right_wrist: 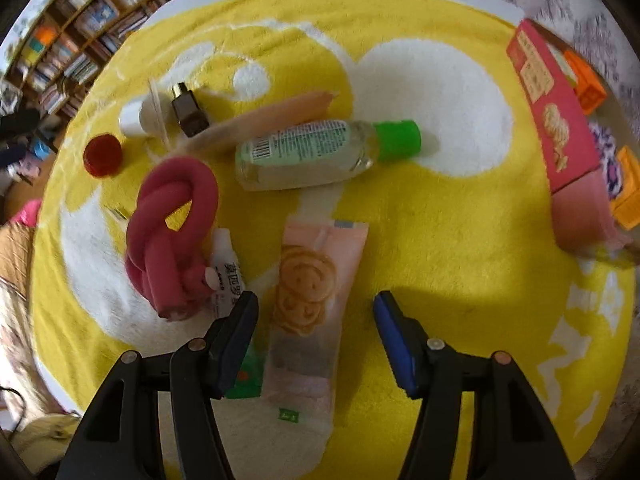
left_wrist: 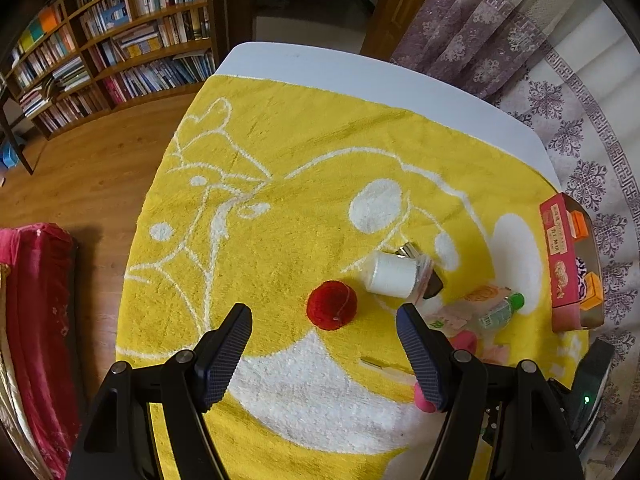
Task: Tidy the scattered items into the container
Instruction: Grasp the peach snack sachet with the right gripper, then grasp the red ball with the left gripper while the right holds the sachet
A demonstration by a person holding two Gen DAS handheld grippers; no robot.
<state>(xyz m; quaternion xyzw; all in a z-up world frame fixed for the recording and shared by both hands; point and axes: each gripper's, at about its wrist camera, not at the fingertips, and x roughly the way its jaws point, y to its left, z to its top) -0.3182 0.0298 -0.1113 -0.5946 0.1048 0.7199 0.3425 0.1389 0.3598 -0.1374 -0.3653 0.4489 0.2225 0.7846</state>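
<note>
Between the fingers of the right tool (right_wrist: 316,304), which stand apart and press on nothing, lies a pink snack packet (right_wrist: 310,300) flat on the yellow towel (right_wrist: 440,240); probably this tool is lined up to take it. Beyond the packet lie the green-capped bottle (right_wrist: 320,152) and the knotted pink rope (right_wrist: 172,232). To the packet's right stands the pink box (right_wrist: 552,120), the container, already holding orange blocks. Also open and empty, the left tool (left_wrist: 324,328) hangs near the red ball (left_wrist: 332,305). This towel covers a white table (left_wrist: 360,68); bookshelves (left_wrist: 120,40) and wooden floor are behind.
</note>
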